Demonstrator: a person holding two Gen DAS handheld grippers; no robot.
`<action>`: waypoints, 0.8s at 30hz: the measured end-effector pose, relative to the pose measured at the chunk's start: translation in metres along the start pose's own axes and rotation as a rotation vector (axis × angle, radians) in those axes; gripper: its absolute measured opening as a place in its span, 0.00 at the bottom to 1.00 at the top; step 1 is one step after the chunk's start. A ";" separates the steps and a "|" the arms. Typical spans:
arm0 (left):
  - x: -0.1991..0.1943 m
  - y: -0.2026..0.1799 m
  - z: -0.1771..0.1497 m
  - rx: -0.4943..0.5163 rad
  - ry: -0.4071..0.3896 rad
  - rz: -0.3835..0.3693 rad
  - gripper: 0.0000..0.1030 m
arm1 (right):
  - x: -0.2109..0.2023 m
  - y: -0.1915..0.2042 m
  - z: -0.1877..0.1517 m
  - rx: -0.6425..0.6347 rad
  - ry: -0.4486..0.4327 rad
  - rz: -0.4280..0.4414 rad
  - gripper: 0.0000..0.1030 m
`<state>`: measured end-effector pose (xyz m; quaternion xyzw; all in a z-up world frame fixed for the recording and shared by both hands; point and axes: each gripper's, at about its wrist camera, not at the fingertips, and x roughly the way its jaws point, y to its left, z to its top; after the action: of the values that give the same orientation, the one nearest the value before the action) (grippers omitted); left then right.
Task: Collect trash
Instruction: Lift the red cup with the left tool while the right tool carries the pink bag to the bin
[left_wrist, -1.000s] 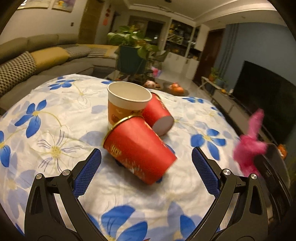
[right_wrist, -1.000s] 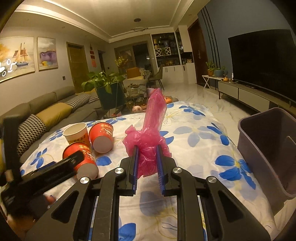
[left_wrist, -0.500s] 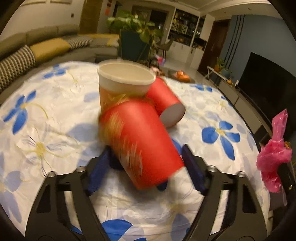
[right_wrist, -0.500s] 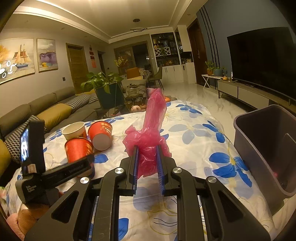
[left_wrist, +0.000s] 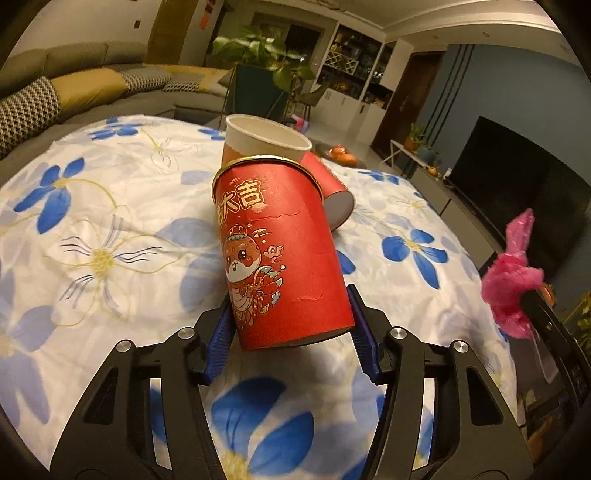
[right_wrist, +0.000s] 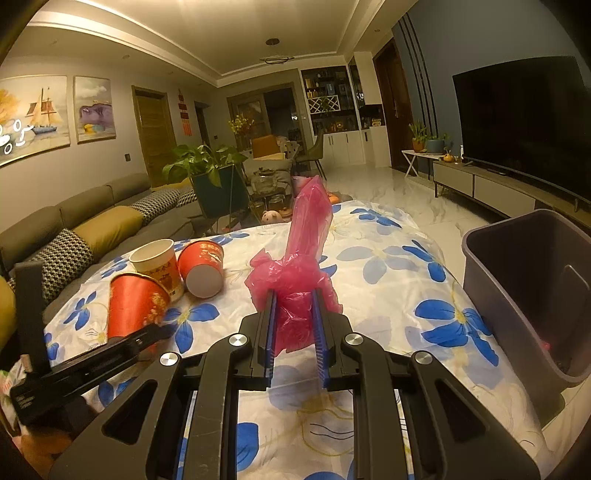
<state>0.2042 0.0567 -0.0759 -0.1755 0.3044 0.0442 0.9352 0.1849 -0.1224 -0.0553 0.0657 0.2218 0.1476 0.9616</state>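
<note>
Lifting red printed paper cup (left_wrist: 284, 254) clamped in left gripper (left_wrist: 291, 334) | right gripper (right_wrist: 293, 325) clenched on crumpled pink plastic bag (right_wrist: 299, 258) | squeeze lightly, carry level to grey plastic bin (right_wrist: 532, 288).

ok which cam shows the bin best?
The right wrist view. The grey bin sits at the table's right edge there, with its rim, near wall and part of the inside visible. The left wrist view does not show the bin at all: it is filled by the red cup held in the left tool.
</note>
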 end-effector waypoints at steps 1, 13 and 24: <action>-0.004 0.001 -0.001 0.005 -0.006 -0.002 0.54 | -0.001 0.000 0.001 -0.001 -0.002 -0.001 0.18; -0.044 -0.031 0.001 0.095 -0.073 -0.074 0.54 | -0.036 -0.010 0.004 -0.017 -0.050 -0.039 0.19; -0.056 -0.089 -0.005 0.191 -0.091 -0.175 0.54 | -0.067 -0.046 0.008 -0.007 -0.093 -0.123 0.19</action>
<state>0.1732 -0.0264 -0.0201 -0.1093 0.2482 -0.0591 0.9607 0.1433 -0.1874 -0.0296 0.0554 0.1798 0.0857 0.9784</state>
